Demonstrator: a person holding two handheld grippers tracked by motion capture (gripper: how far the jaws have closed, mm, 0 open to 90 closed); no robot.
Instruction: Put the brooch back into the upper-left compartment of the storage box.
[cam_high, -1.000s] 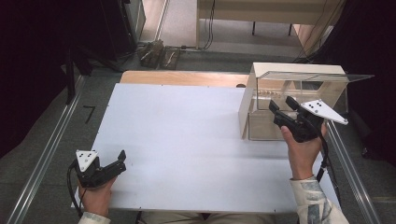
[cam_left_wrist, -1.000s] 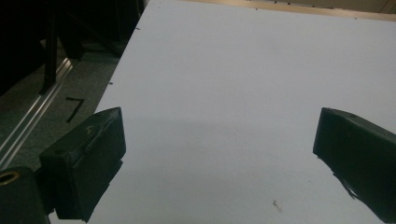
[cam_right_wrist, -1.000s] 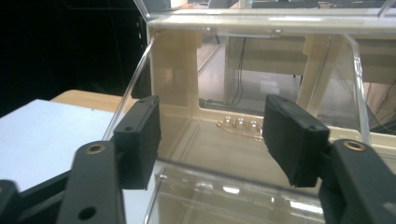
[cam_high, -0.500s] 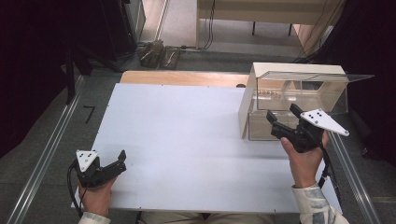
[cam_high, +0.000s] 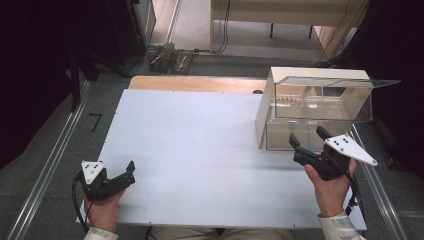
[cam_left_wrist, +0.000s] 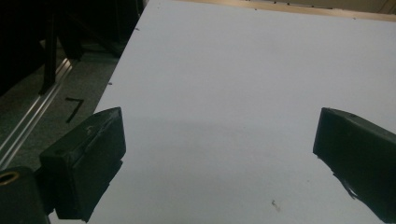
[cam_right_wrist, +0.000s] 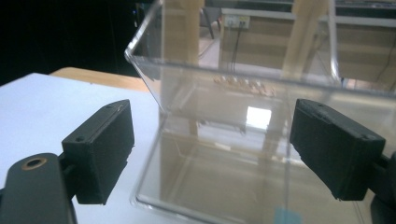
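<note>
Two grippers work over a white tabletop (cam_high: 200, 150). High view: the right gripper (cam_high: 306, 138) sits just before the clear box (cam_high: 320, 107), its fingers having just been opening with nothing between; the left gripper (cam_high: 129, 172) rests apart, fingers spread. Left gripper view: bare tabletop ahead. Right gripper view: box walls close ahead; any grasp appears undone.

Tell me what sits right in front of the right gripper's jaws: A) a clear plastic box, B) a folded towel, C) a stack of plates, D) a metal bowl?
A: the right gripper points with open, empty jaws at the clear plastic box at the table's right side.
</note>
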